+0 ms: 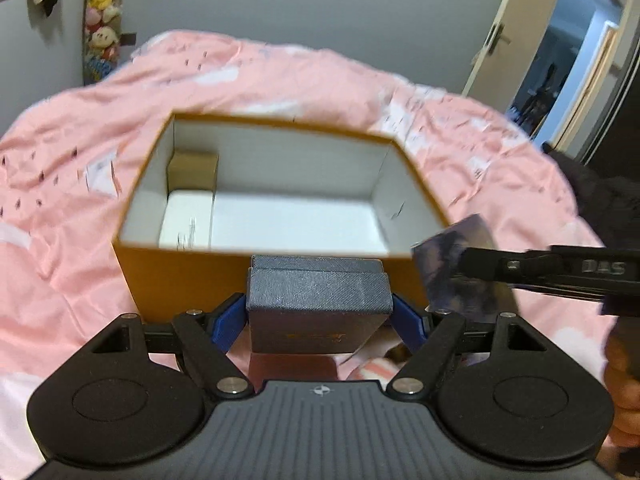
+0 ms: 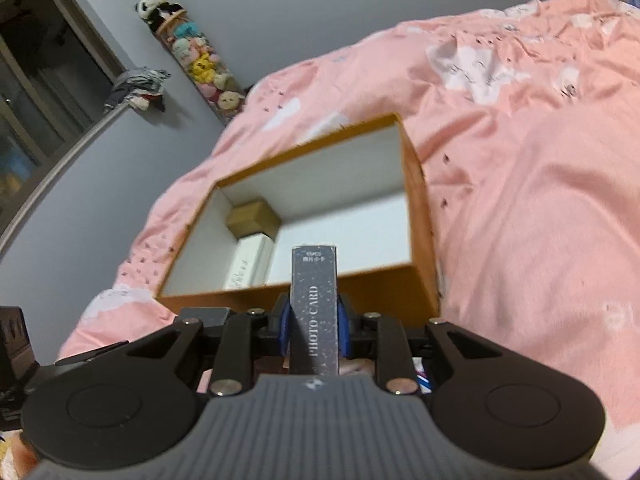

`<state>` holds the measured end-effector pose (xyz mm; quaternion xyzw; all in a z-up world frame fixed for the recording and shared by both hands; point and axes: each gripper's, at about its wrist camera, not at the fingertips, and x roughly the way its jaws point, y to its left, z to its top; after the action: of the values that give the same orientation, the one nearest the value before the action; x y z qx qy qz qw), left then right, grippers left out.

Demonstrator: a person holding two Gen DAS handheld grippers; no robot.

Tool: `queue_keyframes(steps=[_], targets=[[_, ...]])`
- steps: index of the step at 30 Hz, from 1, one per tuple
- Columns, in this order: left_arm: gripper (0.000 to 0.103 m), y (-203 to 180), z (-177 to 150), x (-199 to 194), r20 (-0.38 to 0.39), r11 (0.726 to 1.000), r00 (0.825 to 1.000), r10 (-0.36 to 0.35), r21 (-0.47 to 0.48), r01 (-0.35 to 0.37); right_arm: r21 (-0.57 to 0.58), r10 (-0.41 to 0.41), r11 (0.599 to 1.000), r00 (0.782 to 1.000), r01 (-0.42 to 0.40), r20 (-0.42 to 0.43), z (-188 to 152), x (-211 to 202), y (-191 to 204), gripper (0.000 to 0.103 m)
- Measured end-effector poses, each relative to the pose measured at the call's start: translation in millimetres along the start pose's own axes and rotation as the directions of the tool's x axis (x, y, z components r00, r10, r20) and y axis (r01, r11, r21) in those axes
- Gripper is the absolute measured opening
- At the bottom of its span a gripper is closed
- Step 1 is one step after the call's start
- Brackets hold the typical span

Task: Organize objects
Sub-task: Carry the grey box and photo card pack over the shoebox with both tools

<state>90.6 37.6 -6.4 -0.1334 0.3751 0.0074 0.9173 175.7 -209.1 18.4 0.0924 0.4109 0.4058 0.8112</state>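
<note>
An open orange box point(image 1: 192, 280) with a white inside sits on the pink bedspread; it also shows in the right wrist view point(image 2: 418, 208). In its far left corner lie a small brown carton point(image 1: 196, 170) and a white box point(image 1: 186, 220). My left gripper point(image 1: 318, 312) is shut on a grey textured box point(image 1: 318, 296), held just before the orange box's near wall. My right gripper point(image 2: 314, 320) is shut on a dark "PHOTO CARD" box point(image 2: 316, 300), held near the orange box's near right corner. That gripper and card box show in the left wrist view point(image 1: 460, 264).
The pink bedspread point(image 1: 280, 76) covers the whole bed around the box. A hanging column of plush toys point(image 1: 102, 20) is against the grey wall. An open door point(image 1: 560, 60) is at the right. Clothes hang on a rail point(image 2: 136, 88).
</note>
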Motion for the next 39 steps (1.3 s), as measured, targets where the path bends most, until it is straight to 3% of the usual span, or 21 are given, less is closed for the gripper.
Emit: queue_keyframes(steps=[6, 8, 12, 15, 20, 24, 26, 31, 34, 39], targets=[[0.089, 5.1, 48.5, -34.2, 0.085, 0.999, 0.996, -0.041, -0.007, 0.042, -0.059, 0.051, 0.997, 0.997, -0.048, 0.053, 34.1, -2.0, 22.7, 0.024], [0.089, 7.3, 70.0, -32.2, 0.082, 0.999, 0.996, -0.046, 0.001, 0.046, -0.073, 0.062, 0.996, 0.996, -0.057, 0.065, 47.2, 5.0, 27.5, 0.024], [0.089, 15.9, 98.3, 2.5, -0.030, 0.998, 0.997, -0.070, -0.009, 0.070, -0.073, 0.049, 0.996, 0.997, -0.046, 0.053, 66.5, 33.8, 29.6, 0.024], [0.089, 29.4, 108.1, 43.8, -0.174, 0.992, 0.979, -0.110, -0.073, 0.098, -0.079, 0.032, 0.996, 0.999, -0.030, 0.017, 72.4, 59.8, 27.9, 0.024], [0.089, 36.1, 101.2, 95.9, -0.292, 0.998, 0.956, -0.030, -0.064, 0.012, -0.062, 0.019, 0.998, 0.997, -0.023, -0.069, 69.9, 100.3, 17.1, 0.024], [0.089, 43.1, 88.3, 119.3, -0.364, 0.996, 0.931, -0.034, -0.090, 0.001, -0.057, -0.004, 0.998, 0.994, -0.003, -0.109, 65.4, 121.0, 6.5, 0.024], [0.089, 41.8, 83.8, 124.7, -0.370, 0.996, 0.929, 0.003, -0.078, -0.034, -0.064, -0.022, 0.998, 0.992, 0.015, -0.124, 63.1, 129.6, 2.8, 0.024], [0.089, 47.2, 75.4, 135.8, -0.400, 0.993, 0.916, -0.023, -0.112, -0.024, -0.041, -0.038, 0.999, 0.988, 0.032, -0.149, 60.5, 142.3, -4.1, 0.024], [0.090, 49.6, 70.6, 146.1, -0.423, 0.994, 0.906, 0.010, -0.099, -0.056, -0.036, -0.046, 0.998, 0.987, 0.041, -0.153, 59.8, 147.3, -3.6, 0.024], [0.091, 51.5, 70.6, 152.8, -0.379, 0.992, 0.925, 0.026, -0.108, -0.072, -0.023, -0.066, 0.998, 0.985, 0.064, -0.161, 58.5, 153.8, -5.3, 0.024]])
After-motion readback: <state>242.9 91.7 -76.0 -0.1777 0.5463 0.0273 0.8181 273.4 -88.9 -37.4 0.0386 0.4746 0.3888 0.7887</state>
